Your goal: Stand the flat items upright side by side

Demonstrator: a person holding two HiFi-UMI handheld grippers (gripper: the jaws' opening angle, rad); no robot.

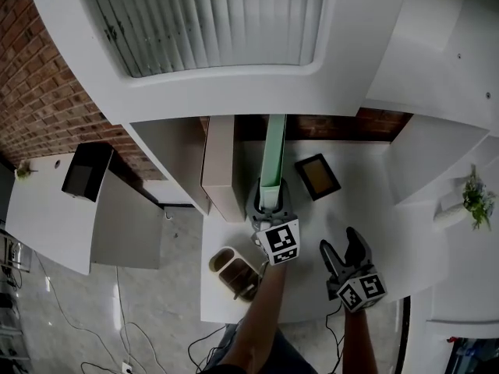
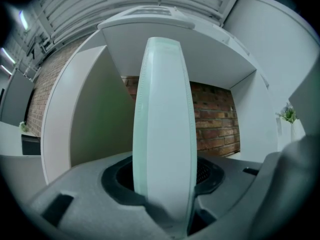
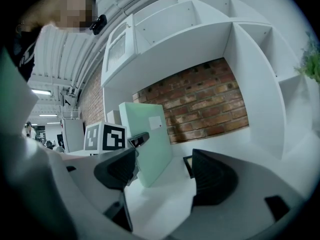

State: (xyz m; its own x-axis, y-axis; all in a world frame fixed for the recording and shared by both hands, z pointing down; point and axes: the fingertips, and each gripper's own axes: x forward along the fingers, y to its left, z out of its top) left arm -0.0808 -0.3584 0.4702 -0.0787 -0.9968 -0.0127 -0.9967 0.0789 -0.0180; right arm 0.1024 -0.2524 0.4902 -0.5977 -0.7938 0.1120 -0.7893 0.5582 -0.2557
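A mint-green flat box (image 1: pixel 274 158) stands upright on edge on the white shelf surface (image 1: pixel 366 209), running back toward the brick wall. To its left, a small gap away, a beige flat box (image 1: pixel 219 166) also stands upright. My left gripper (image 1: pixel 272 201) straddles the green box's near edge. In the left gripper view the box (image 2: pixel 165 134) fills the gap, and the jaws stand slightly off its faces. A small framed picture (image 1: pixel 317 175) lies flat to the right. My right gripper (image 1: pixel 347 248) hangs open and empty near the front edge, facing the green box (image 3: pixel 150 139).
A wooden organiser (image 1: pixel 234 271) with compartments sits at the front left of the surface. White shelf walls close the bay on both sides, with a brick back wall (image 1: pixel 312 125). A black device (image 1: pixel 86 170) rests on the left counter, and a plant (image 1: pixel 477 197) stands at the right.
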